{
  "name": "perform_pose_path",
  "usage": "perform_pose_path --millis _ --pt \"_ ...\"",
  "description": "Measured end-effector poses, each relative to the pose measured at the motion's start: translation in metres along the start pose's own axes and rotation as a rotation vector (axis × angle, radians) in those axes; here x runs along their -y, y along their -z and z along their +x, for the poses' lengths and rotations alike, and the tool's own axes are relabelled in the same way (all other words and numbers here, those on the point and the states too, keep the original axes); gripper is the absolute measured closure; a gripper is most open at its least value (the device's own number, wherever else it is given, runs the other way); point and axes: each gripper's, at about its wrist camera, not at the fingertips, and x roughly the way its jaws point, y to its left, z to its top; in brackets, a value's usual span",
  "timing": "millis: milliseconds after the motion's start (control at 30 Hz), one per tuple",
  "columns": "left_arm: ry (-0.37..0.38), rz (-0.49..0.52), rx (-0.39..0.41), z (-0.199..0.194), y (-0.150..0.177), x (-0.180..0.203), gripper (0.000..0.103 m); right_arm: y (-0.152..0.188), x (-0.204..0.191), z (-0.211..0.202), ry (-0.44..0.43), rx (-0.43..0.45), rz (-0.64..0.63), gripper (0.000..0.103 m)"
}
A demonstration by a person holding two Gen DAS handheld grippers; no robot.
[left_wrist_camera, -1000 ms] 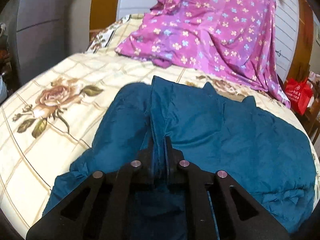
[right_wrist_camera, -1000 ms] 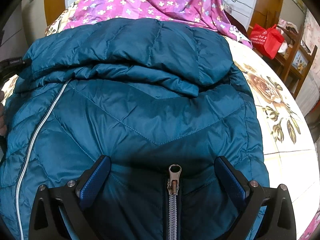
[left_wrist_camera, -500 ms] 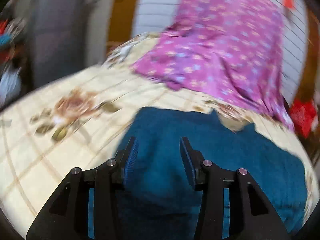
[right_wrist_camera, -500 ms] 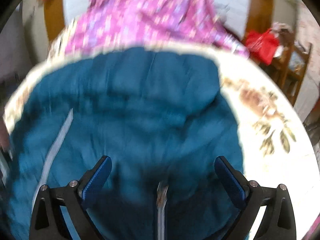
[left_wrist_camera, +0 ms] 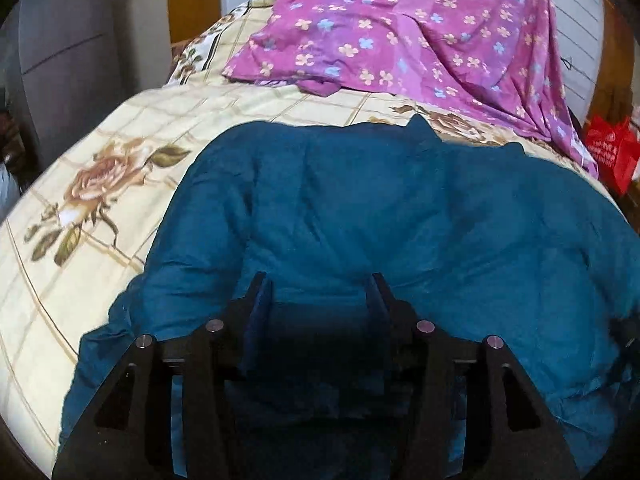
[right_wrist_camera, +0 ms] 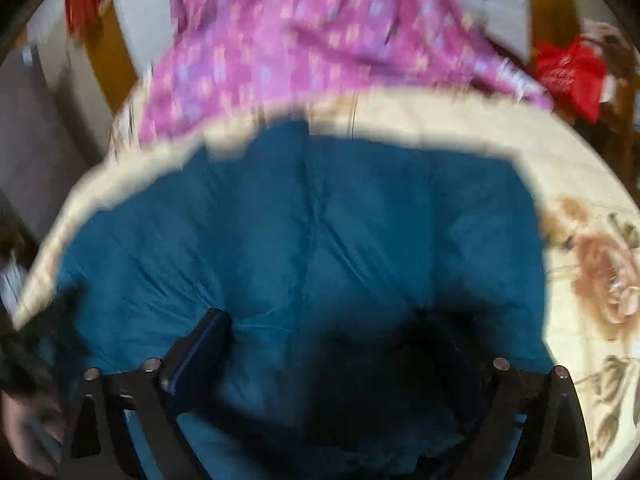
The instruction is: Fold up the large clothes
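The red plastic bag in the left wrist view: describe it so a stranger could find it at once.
Start from the bed with the cream rose-print sheet, where the teal quilted jacket lies. Follow the purple flowered cloth down to its far right corner. Just past it, off the bed, sits the red plastic bag, the only bright red thing, with white print.

Soft daylight, fisheye-bent edges; left view mostly sharp, right view smeared (motion blur throughout).

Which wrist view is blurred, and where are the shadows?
Right wrist view: motion-smeared throughout, jacket seams and purple cloth soft, dark shadow ahead of the right gripper. Left wrist view: sharp, fisheye-bent, with shadow between the left gripper fingers.
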Motion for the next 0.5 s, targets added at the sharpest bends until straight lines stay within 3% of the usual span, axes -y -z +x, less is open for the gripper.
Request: perform_pose_path --millis 167,300,367,500 --pt "-0.010 -0.011 0.001 0.000 0.003 -0.002 0.052 -0.012 -0.007 0.002 0.034 -0.030 -0.020 0.005" --pt "-0.005 -0.028 0.002 -0.001 0.004 -0.006 0.052 -0.042 -0.007 -0.031 -0.021 0.146 0.063 0.006" --pt "-0.002 -0.034 0.000 0.000 0.003 -0.007 0.052 -0.058 -0.014 -0.031 -0.022 0.172 0.099 0.006" --pt "0.002 -0.040 -0.001 0.000 0.003 -0.009 0.052 -0.082 -0.025 0.017 0.067 0.069 0.109 0.005"
